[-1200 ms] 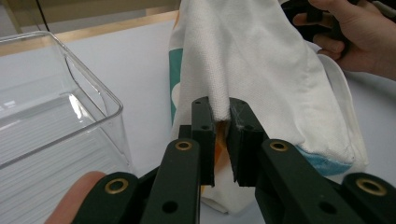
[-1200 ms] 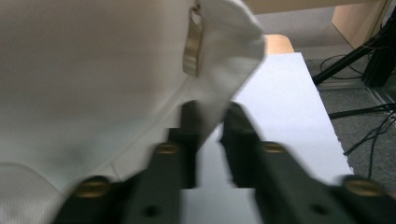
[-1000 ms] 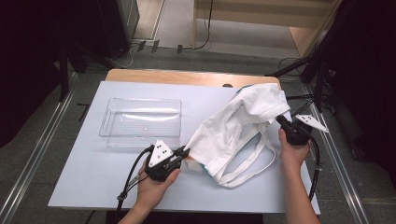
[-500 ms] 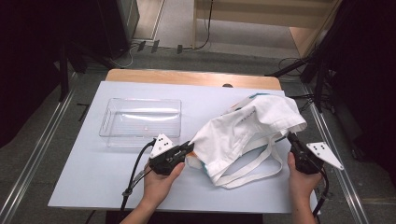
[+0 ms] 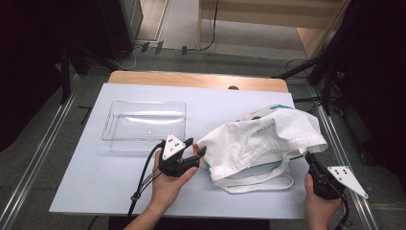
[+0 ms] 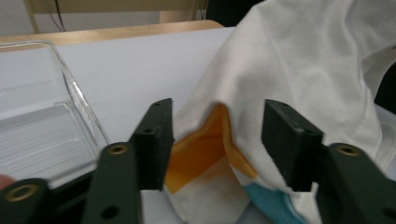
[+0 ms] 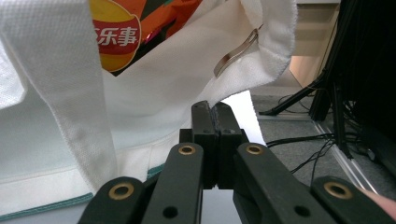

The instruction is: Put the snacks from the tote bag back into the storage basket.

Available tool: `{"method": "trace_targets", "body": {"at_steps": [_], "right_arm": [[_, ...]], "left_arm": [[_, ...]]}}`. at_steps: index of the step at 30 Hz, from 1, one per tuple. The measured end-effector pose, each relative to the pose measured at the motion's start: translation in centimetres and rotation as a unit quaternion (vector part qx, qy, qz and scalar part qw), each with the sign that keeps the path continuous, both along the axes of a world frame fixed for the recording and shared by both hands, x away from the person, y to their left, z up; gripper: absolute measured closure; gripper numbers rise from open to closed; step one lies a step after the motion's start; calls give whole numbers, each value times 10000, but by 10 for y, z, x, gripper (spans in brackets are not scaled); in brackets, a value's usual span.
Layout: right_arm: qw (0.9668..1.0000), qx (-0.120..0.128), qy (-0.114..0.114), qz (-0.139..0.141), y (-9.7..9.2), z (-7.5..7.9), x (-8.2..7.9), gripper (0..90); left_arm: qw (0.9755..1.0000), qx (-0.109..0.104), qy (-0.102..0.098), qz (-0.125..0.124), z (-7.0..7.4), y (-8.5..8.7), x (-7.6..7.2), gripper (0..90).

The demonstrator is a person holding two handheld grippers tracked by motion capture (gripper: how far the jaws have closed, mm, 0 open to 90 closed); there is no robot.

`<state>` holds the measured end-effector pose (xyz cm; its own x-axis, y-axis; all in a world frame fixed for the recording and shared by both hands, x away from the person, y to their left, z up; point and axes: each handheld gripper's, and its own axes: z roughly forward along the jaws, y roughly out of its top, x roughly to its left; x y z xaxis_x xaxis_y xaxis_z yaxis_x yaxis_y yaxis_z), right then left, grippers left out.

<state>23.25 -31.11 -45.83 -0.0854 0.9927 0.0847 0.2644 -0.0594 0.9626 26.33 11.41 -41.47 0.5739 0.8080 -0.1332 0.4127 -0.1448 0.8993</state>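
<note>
Between clear tray (image 5: 143,125) and white bag (image 5: 261,141), bare tabletop (image 5: 210,103)

The counter (image 5: 119,191) has a pale, bluish-white top and fills the middle of the high view; a strip of bare wood (image 5: 191,79) shows along its far edge. Around it lies grey carpeted floor (image 5: 48,143). Metal rails (image 5: 28,177) run along the floor at the lower left and lower right of the frame. Dark curtains (image 5: 28,57) close off the upper left and the right side. At top centre stands light wooden furniture (image 5: 268,14), with black cables (image 5: 210,28) trailing over the floor before it. Black stand legs (image 5: 325,72) rise at the upper right. The light is even and soft.
</note>
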Motion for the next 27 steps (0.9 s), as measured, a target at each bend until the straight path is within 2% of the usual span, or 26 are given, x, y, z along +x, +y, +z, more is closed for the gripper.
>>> {"method": "trace_targets", "body": {"at_steps": [3, 7, 11, 15, 17, 18, 20, 22, 23, 25, 27], "right_arm": [[10000, -22, -19, 13, 3, 0, 3, 900], [10000, -76, -17, 38, 8, 1, 3, 900], [10000, -1, 0, 15, 8, -1, 3, 900], [10000, -69, -18, 14, 10, -1, 2, 900], [9999, -110, -21, -23, 10, -1, 0, 900], [9999, -98, -27, -52, 10, -1, -2, 900], [9997, -119, -92, -186, 10, 1, -6, 900], [9995, -127, -144, -238, 11, 3, -10, 900], [9993, -175, -206, -267, 12, 4, -13, 900], [9989, -241, -275, -307, 15, 6, -19, 900], [9987, -263, -335, -297, 17, 8, -23, 900]], "left_arm": [[9999, 50, 121, 89, -9, -1, -14, 368], [9996, -133, 259, 35, -25, -7, -28, 382], [9985, 45, 448, -301, -38, -26, -31, 365], [9976, 177, 618, -273, -46, -43, -25, 366], [9979, 262, 567, -174, -47, -50, -21, 434], [9979, 324, 543, -163, -46, -52, -18, 529], [9972, 351, 637, -178, -42, -54, -8, 710], [9972, 426, 599, -142, -37, -55, 2, 757], [9974, 397, 592, -134, -34, -54, 7, 769], [9980, 258, 575, -95, -26, -49, 15, 787], [9990, 107, 429, 2, -15, -42, 21, 801]]}}
